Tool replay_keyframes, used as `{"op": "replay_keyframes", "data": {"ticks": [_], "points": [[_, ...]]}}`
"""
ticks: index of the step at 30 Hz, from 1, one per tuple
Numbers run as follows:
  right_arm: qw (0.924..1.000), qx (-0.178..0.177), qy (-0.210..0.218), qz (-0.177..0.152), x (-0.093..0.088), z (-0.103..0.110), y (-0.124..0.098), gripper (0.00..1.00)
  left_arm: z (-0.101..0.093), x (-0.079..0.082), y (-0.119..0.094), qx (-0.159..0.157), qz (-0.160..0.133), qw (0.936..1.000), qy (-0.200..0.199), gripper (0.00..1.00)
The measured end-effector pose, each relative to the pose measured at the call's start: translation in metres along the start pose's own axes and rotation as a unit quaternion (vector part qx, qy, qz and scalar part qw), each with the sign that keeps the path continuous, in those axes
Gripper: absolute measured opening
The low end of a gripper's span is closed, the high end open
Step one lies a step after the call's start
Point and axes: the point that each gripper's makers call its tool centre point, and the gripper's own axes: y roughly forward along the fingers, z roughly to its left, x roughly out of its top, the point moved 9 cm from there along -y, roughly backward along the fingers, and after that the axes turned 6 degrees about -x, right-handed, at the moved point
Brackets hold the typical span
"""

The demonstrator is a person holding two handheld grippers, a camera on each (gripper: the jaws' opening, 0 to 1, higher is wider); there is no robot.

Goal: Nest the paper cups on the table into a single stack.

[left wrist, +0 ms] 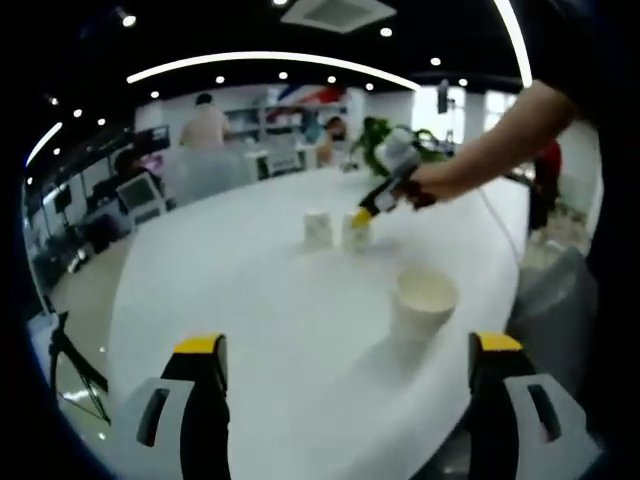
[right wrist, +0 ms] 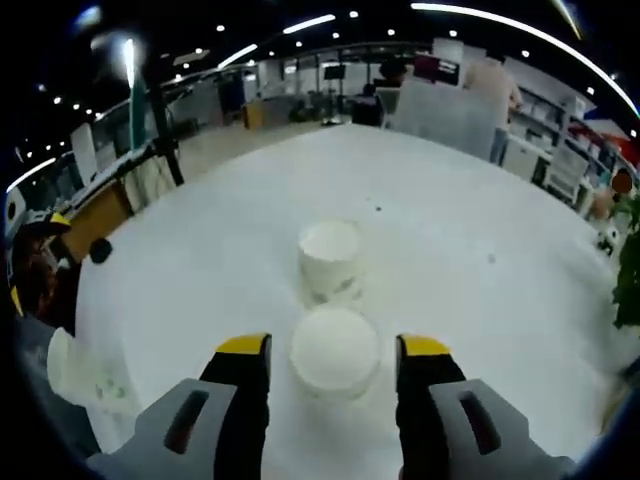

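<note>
A large white oval table [left wrist: 250, 330] carries three white paper cups. In the left gripper view, one wide-mouthed white paper cup [left wrist: 424, 300] stands upright and open-side up on the table, nearer the camera. Farther across the table stand two more white paper cups side by side: the left of the pair [left wrist: 317, 229] and its neighbour [left wrist: 356, 232].

The right gripper [right wrist: 333, 345], held by a person's outstretched arm, has its yellow-tipped jaws spread either side of that neighbour cup [right wrist: 335, 350], not yet pressing its walls. Just beyond it on the table is the other cup of the pair [right wrist: 329, 259], seemingly upside down.

The left gripper [left wrist: 348, 345] hovers over the table with jaws wide apart and nothing between them.

These cups are probably very light, thin and easily crushed. A gentle squeeze across the walls, just below the stiffer rolled rim, should hold one without denting it; smooth paper may slip.
</note>
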Motion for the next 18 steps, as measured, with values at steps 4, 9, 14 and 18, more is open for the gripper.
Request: {"op": "replay_keyframes", "data": {"ticks": [4,9,14,18], "points": [[1.0,0.003,-0.006,0.003,-0.0006,-0.0002,0.0025,0.44,-0.0018,0.0005,0.0008,-0.001,-0.001,1.0,-0.002,1.0],[0.9999,0.007,-0.01,0.008,-0.001,0.0008,0.005,0.43,-0.0018,-0.002,-0.0005,-0.001,0.001,1.0,-0.005,1.0],[0.9997,0.009,-0.02,0.009,-0.0015,0.0032,0.0064,0.4,-0.0014,-0.0037,-0.0015,0.001,0.007,1.0,-0.004,1.0],[0.9996,0.01,-0.022,0.015,-0.0037,0.0024,0.0084,0.39,-0.0021,-0.003,-0.0018,0.001,0.004,1.0,-0.005,1.0]]}}
